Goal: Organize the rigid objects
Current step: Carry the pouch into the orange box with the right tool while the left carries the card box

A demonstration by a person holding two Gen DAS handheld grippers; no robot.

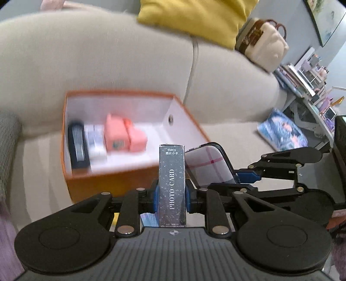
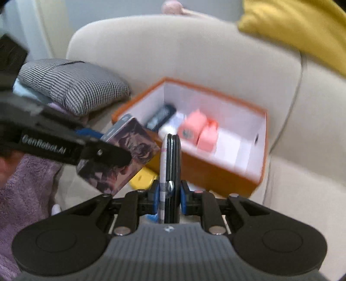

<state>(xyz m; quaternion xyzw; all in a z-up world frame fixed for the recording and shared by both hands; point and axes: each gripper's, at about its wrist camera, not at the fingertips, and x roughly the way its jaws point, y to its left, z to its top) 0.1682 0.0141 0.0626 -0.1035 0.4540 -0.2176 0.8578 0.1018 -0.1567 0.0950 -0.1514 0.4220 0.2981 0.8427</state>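
My left gripper [image 1: 172, 194] is shut on a dark glittery box marked PHOTO CARD [image 1: 172, 173], held upright. Seen from the right wrist, this box [image 2: 125, 151] shows a purple pictured face, with the left gripper [image 2: 101, 142] clamped on it. The right gripper [image 2: 169, 194] is shut on a thin flat case [image 2: 170, 155], seen edge-on. In the left wrist view that case [image 1: 207, 166] is white plaid with a black rim, in the right gripper [image 1: 244, 177]. Both hang in front of an open orange box [image 1: 108, 183] holding pink items [image 1: 123, 134] and a black item [image 1: 77, 147].
The orange box [image 2: 205, 173] sits on a beige sofa [image 1: 108, 54]. A grey striped cushion [image 2: 73, 86] and purple fabric [image 2: 21, 183] lie to its left. A yellow object [image 2: 142, 179] lies below the grippers. A yellow pillow [image 1: 194, 17], cream bag [image 1: 263, 43] and blue printed item [image 1: 283, 131] are to the right.
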